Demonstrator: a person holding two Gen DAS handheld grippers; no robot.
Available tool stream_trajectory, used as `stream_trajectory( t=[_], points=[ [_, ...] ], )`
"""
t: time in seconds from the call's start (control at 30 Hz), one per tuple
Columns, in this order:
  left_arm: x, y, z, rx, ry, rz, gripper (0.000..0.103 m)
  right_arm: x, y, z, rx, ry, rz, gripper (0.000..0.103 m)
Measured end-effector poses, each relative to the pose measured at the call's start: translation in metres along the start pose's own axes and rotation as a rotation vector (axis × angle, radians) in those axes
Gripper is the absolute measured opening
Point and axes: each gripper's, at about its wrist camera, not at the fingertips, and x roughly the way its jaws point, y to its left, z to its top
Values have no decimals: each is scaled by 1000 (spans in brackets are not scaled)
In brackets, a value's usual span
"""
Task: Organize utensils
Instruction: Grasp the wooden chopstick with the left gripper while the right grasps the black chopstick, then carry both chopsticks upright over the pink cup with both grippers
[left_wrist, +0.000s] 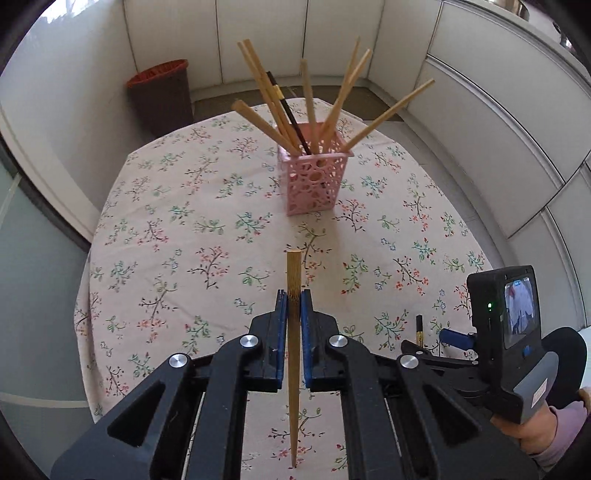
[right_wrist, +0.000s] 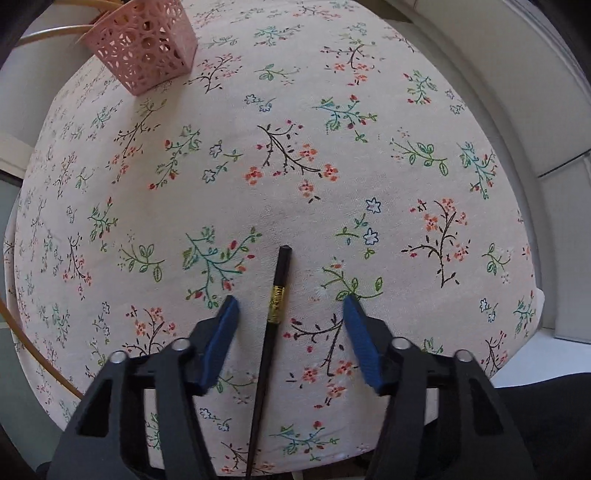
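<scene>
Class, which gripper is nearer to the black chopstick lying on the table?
Right. The right gripper straddles the black chopstick, pads either side, not touching. The left gripper is off to one side, shut on a bamboo chopstick.

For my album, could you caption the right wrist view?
Open right gripper straddles a black chopstick on floral tablecloth.

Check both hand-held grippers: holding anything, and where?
Left hand-held gripper clamps a bamboo chopstick near its thick end. Right straddles the black chopstick, unpinched.

Floral-clothed table (right_wrist: 332, 110): pink basket (right_wrist: 147, 51), black chopstick (right_wrist: 271, 325).
</scene>
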Motion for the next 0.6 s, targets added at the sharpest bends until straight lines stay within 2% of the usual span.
stream_trajectory(
  t=[0.07,0.17,0.2,0.27,0.33,0.6],
  points=[
    [-7,4,1,-15,-13,-4,6,-2,9,-5,-18,-21,-9,37],
    [-11,2,3,-18,-35,-10,6,-4,16,-8,-33,-55,-17,16],
    [-13,1,3,-16,-45,-16,6,-4,14,-7,-29,-52,52,7],
    [-17,-1,4,-19,-75,-19,6,-9,6,-5,13,-60,134,7],
    [-22,2,5,-36,-104,-31,6,-26,-1,-3,26,-113,232,7],
    [-58,5,5,-124,-268,-93,6,-141,-24,19,-50,-476,358,7]
  ],
)
